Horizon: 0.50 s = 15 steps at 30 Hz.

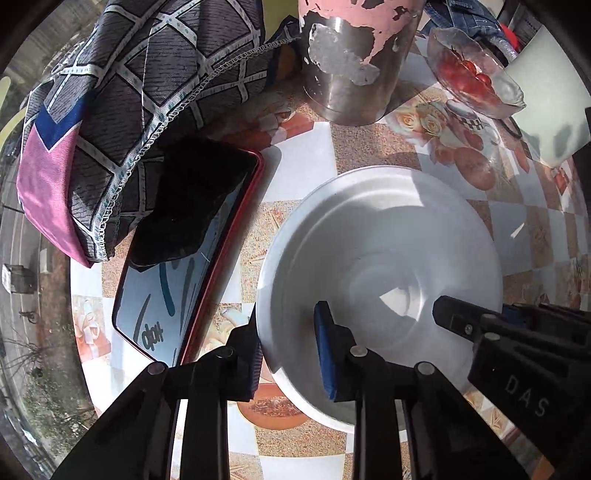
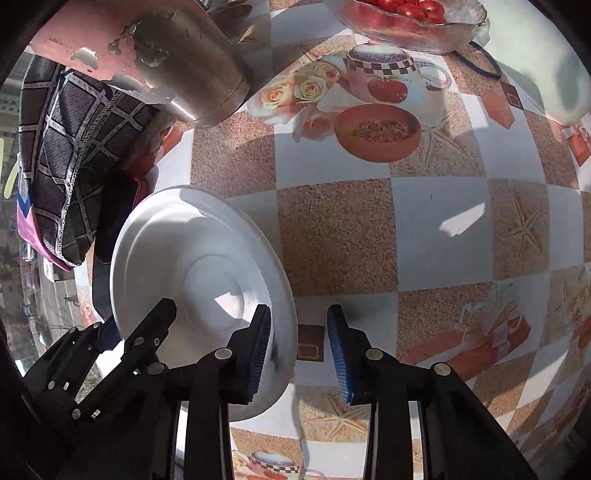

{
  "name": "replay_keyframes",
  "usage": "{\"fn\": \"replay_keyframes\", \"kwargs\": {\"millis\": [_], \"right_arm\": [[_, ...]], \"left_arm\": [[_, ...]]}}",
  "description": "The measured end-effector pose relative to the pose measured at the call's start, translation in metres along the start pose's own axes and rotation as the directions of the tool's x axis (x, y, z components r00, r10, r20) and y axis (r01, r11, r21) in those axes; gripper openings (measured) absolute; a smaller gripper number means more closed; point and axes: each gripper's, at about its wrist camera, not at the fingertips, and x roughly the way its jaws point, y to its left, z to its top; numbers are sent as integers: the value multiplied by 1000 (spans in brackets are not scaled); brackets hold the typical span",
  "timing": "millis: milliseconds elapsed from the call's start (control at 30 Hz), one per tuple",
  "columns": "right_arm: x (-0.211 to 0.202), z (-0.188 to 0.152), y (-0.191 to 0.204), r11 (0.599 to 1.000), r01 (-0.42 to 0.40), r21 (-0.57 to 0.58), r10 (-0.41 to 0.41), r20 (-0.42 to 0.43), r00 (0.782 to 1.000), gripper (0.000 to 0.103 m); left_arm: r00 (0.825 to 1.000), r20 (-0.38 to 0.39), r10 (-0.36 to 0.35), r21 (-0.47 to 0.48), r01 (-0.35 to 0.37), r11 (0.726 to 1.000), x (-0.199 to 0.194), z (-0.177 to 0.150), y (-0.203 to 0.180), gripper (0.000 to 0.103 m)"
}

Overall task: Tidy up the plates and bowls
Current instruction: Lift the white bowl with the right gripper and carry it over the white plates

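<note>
A single white deep plate (image 1: 388,240) (image 2: 192,266) lies on the patterned tablecloth (image 2: 340,240). My left gripper (image 1: 288,354) straddles the plate's left rim: the outer finger sits against the rim's edge and the blue inner pad rests on the inside slope. My right gripper (image 2: 299,343) straddles the opposite rim. Its inner pad touches the plate's inside, while a strip of tablecloth shows between the outer pad and the rim. Each view also catches the other gripper's fingers (image 1: 454,317) (image 2: 162,314) over the plate.
A metal canister with peeling pink paint (image 1: 347,74) stands behind the plate. A glass bowl of tomatoes (image 2: 406,22) is at the back right. A red-edged tablet (image 1: 192,266) and a folded checked cloth (image 1: 122,110) lie left, near the table's edge.
</note>
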Motion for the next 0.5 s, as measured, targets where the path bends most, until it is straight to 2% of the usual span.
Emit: {"fn": "replay_keyframes", "kwargs": {"millis": [33, 133, 233, 367, 500], "right_arm": [[3, -1, 2, 1000, -10, -3, 10, -15, 1000, 16], [3, -6, 1, 1000, -4, -13, 4, -22, 1000, 16], [4, -21, 1, 999, -2, -52, -1, -56, 998, 16], [5, -54, 6, 990, 33, -137, -45, -85, 995, 16], [10, -106, 11, 979, 58, -195, -82, -118, 990, 17]], "left_arm": [[1000, -1, 1, 4, -1, 1000, 0, -1, -1, 28], [1000, -8, -12, 21, 12, 1000, -1, -9, -11, 28], [1000, -11, -9, 54, 10, 999, -4, -34, -20, 28], [999, -30, -24, 84, 27, 996, -8, -81, -27, 28], [998, -62, -26, 83, 31, 996, -13, -138, -29, 28]]}}
